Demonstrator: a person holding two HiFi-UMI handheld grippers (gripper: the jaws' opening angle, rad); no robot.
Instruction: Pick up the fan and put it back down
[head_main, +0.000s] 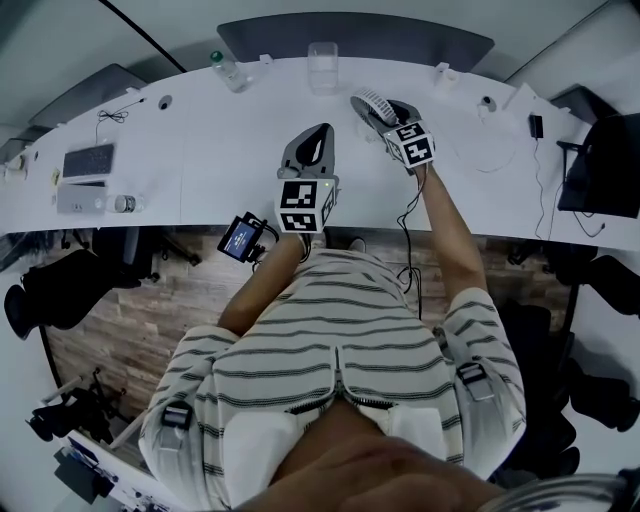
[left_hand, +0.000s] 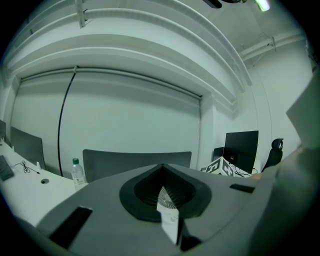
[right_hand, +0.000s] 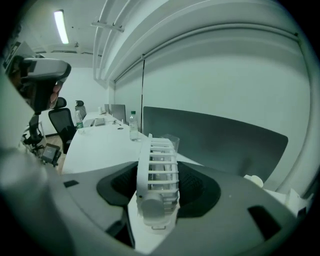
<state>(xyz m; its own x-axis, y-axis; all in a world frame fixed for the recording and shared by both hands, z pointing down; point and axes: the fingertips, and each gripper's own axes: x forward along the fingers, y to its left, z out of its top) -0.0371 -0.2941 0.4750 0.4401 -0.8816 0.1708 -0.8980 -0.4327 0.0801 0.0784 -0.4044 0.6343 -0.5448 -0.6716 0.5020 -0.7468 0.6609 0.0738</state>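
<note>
- Person in a striped shirt (head_main: 340, 340) stands at the edge of a white desk (head_main: 220, 160)
- Left gripper (head_main: 322, 132) hangs over the desk's near half, jaws closed together with nothing between them
- Right gripper (head_main: 388, 113), farther out, has its jaws clamped on the white fan (right_hand: 157, 172) over the desk's far half
- Clear cup (head_main: 322, 66) and bottle (head_main: 227, 70) stand beyond, near the grey divider (head_main: 350, 40)
</note>
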